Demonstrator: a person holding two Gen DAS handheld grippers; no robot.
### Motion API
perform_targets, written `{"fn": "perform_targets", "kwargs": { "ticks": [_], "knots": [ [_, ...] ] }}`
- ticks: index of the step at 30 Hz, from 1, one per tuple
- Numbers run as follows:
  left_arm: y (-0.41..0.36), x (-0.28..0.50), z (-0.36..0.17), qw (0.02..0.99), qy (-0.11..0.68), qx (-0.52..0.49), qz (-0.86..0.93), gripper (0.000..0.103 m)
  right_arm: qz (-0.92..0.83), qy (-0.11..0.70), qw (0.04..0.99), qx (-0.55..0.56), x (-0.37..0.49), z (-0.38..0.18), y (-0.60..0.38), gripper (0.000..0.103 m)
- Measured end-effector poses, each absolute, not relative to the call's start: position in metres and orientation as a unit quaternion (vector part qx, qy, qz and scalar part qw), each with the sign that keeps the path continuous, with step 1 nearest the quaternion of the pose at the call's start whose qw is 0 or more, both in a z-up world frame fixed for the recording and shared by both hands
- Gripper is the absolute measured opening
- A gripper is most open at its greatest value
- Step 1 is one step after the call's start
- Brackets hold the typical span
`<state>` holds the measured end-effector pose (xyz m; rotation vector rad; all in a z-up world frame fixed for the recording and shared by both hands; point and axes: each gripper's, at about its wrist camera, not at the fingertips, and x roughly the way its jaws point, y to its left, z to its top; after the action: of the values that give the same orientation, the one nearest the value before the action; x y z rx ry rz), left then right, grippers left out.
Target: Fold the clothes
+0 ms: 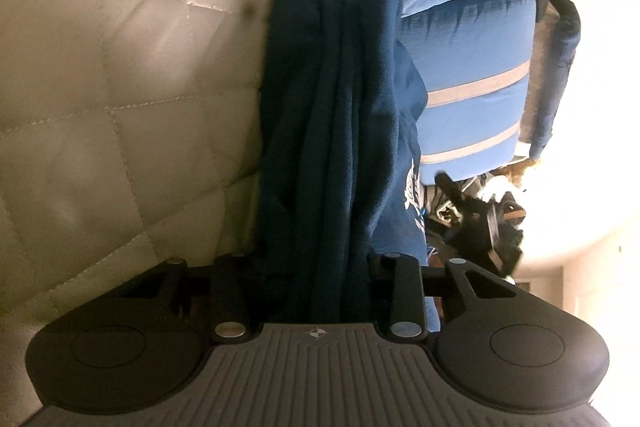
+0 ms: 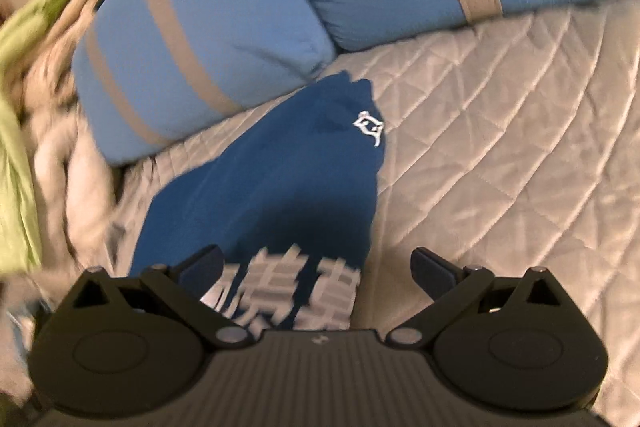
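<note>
- Left wrist view: the left tongs (image 1: pixel 316 267) are clamped on a thick bunch of the navy garment (image 1: pixel 332 131); the cloth runs away from the jaws in long gathered pleats, with the quilted bed cover (image 1: pixel 120 67) on one side and the blue striped pillows (image 1: pixel 472 39) on the other; whether the far end rests on the bed or hangs free cannot be told from here.
- The risk in this view — the bite takes many layers at once; if the bunch is uneven, inner layers may slip out under a pull and the fold would come out skewed; a tug toward the pillows could also drag the cloth against them and rumple it.
- Right wrist view: the right tongs (image 2: pixel 316 267) stand wide apart and hold nothing; beneath and ahead of them the garment (image 2: pixel 280 187) lies on the quilted cover (image 2: pixel 500 147), near the pillow edge of the bed, with a small white emblem (image 2: pixel 369 127) at its far end and pale printed characters just below the jaws.
- The picture is blurred, so the tongs seem to be moving fast; a hasty closing could catch the quilted cover together with the shirt, or pinch only the top layer.
- The green cloth (image 2: pixel 20 107) and the rumpled bedding (image 2: pixel 60 155) lie close to the garment's side — a wide sweep could snag them and pull them into the fold.
</note>
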<state>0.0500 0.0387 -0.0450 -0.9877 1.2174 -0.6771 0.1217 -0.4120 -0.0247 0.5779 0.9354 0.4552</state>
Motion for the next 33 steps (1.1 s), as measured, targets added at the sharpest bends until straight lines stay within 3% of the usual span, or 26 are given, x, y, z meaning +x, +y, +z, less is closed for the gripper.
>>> {"fn": "perform_targets", "kwargs": {
  "ticks": [9,23,25,27,30,33],
  "knots": [
    [0.043,0.044,-0.045,0.667,0.517,-0.439,-0.307,0.035,0.257,0.433,0.772,0.388,0.170,-0.066,-0.431,0.100],
    [0.042,0.041,-0.047,0.669,0.505,-0.449,-0.310,0.035,0.348,0.425,0.730,0.406,0.212,-0.085,-0.399,0.094],
    [0.042,0.041,-0.047,0.669,0.505,-0.450,-0.309,0.035,0.345,0.429,0.725,0.414,0.214,-0.087,-0.398,0.079],
    [0.042,0.039,-0.046,0.670,0.505,-0.452,-0.304,0.034,0.321,0.444,0.717,0.431,0.215,-0.094,-0.401,0.045],
    [0.042,0.035,-0.044,0.673,0.503,-0.456,-0.293,0.033,0.296,0.450,0.730,0.421,0.213,-0.092,-0.399,0.028],
    [0.042,0.032,-0.041,0.676,0.501,-0.461,-0.281,0.030,0.272,0.437,0.775,0.367,0.203,-0.071,-0.387,0.024]
  ]
}}
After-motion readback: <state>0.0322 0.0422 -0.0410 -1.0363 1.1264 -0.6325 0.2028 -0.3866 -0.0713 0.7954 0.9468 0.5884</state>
